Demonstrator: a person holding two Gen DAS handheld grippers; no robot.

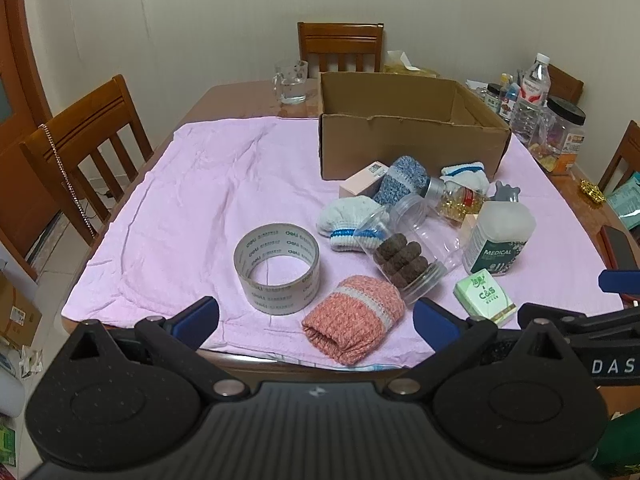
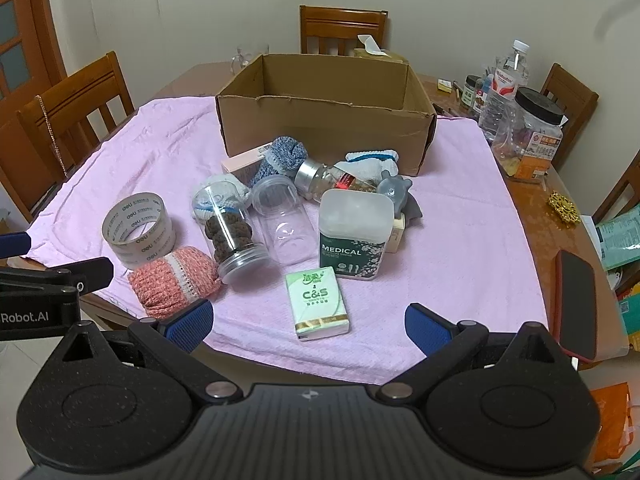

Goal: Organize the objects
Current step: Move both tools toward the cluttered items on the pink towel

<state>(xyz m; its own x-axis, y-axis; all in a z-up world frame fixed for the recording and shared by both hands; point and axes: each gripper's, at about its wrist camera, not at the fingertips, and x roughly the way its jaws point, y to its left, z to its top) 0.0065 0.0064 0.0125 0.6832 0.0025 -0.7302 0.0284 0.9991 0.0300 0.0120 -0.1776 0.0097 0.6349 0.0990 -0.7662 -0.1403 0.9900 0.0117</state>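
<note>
An open, empty cardboard box (image 1: 408, 132) (image 2: 324, 120) stands at the back of a pink cloth (image 1: 180, 184) (image 2: 460, 220). In front of it lie a tape roll (image 1: 278, 268) (image 2: 138, 230), a pink rolled sock (image 1: 354, 318) (image 2: 174, 280), a clear jar of brown pieces (image 1: 400, 258) (image 2: 230, 228), an empty clear jar (image 2: 284, 224), a green tissue pack (image 1: 484, 298) (image 2: 320, 304), a MEDICAL swab box (image 1: 500, 240) (image 2: 354, 236), blue and white socks (image 1: 400, 178) (image 2: 284, 156). My left gripper (image 1: 316, 322) hangs open before the pink sock. My right gripper (image 2: 308, 322) is open just short of the tissue pack.
Wooden chairs (image 1: 80, 148) (image 2: 342, 28) ring the table. Bottles and jars (image 1: 552, 128) (image 2: 520, 120) crowd the back right corner. A glass mug (image 1: 290, 80) stands behind the box. A phone (image 2: 576, 304) lies at the right edge.
</note>
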